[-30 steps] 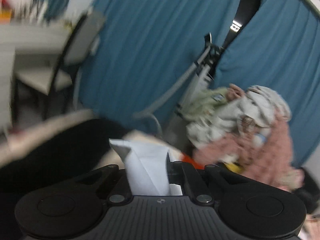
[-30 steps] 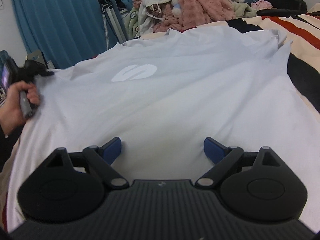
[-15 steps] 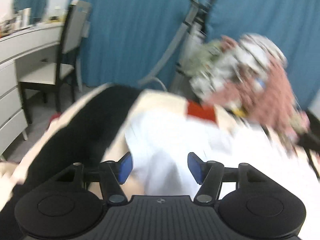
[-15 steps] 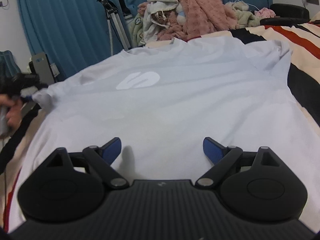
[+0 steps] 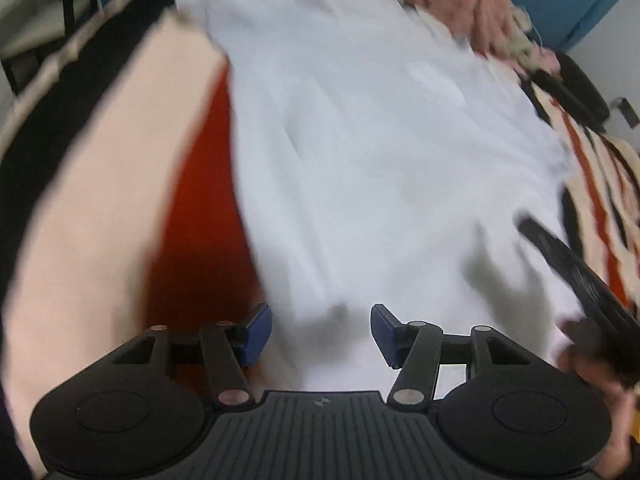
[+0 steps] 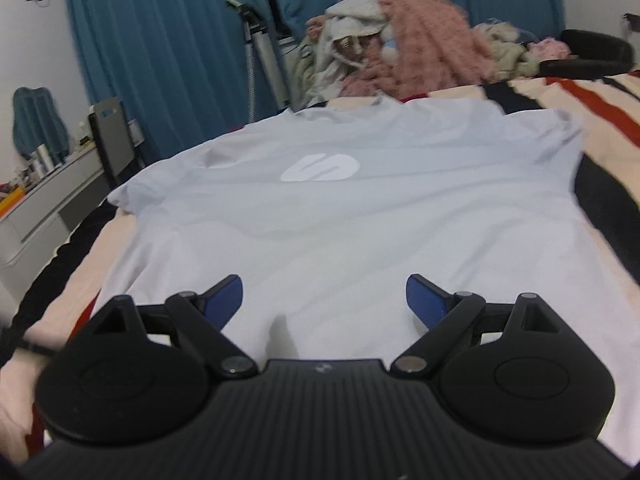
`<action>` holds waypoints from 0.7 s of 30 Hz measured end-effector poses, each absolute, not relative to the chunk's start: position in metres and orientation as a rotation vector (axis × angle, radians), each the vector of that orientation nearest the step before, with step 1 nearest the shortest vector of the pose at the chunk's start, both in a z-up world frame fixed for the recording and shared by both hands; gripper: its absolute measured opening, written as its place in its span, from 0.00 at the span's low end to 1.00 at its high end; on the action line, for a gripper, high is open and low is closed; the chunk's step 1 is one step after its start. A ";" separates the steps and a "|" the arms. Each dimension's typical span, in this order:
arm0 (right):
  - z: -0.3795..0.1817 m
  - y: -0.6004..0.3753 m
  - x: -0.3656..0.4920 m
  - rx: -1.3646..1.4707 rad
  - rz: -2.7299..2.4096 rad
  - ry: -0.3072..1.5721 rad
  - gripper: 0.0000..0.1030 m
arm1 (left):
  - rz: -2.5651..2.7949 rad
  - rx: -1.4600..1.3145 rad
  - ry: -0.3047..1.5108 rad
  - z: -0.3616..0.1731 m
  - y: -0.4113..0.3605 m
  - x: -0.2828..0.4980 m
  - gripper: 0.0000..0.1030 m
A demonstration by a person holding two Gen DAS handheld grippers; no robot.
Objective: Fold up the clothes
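- While the pale shirt point(image 6: 340, 216) lies flat on the striped bed cover point(image 6: 592, 104), both grippers hang above its near edge.
- The shirt has a white logo point(image 6: 320, 168) on it, and its sleeves stick out to each side.
- The left gripper point(image 5: 320, 336) points down at the shirt near its left edge. Its jaws are part way apart and are closing a little. Only shirt cloth shows below the gap, and the blue pads point(image 5: 256, 334) do not press on it.
- The left view is blurry.
- The right gripper point(image 6: 324, 300) has its jaws spread wide, with nothing pinched between them.
- In the left view, the right gripper and the hand point(image 5: 600, 372) that holds it show at the right edge.
- A pile of clothes point(image 6: 392, 48) sits past the far end of the shirt, in front of a blue curtain point(image 6: 160, 40).
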State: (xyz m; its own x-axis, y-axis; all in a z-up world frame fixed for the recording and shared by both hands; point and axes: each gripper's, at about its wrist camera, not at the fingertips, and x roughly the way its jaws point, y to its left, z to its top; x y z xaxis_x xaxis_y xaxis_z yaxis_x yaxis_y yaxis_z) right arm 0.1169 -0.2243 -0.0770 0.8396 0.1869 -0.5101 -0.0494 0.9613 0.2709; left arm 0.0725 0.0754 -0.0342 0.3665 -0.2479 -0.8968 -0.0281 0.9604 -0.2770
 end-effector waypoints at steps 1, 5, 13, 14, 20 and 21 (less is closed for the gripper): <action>-0.075 -0.226 0.111 0.257 0.117 0.558 0.87 | -0.152 -0.256 1.209 -0.035 0.066 0.061 0.55; -0.069 -0.232 0.094 0.275 0.095 0.542 0.87 | -0.126 -0.169 1.261 -0.043 0.035 0.030 0.55; -0.062 -0.219 0.083 0.162 0.096 0.500 0.87 | -0.040 0.007 1.311 -0.058 0.021 0.011 0.20; -0.061 -0.216 0.082 0.144 0.105 0.492 0.87 | -0.048 0.008 1.319 -0.057 0.021 0.009 0.12; -0.060 -0.207 0.080 0.114 0.150 0.492 0.87 | -0.055 -0.050 1.351 -0.029 0.055 0.010 0.05; -0.060 -0.208 0.081 0.123 0.154 0.498 0.87 | -0.054 -0.065 1.364 -0.024 0.063 0.010 0.05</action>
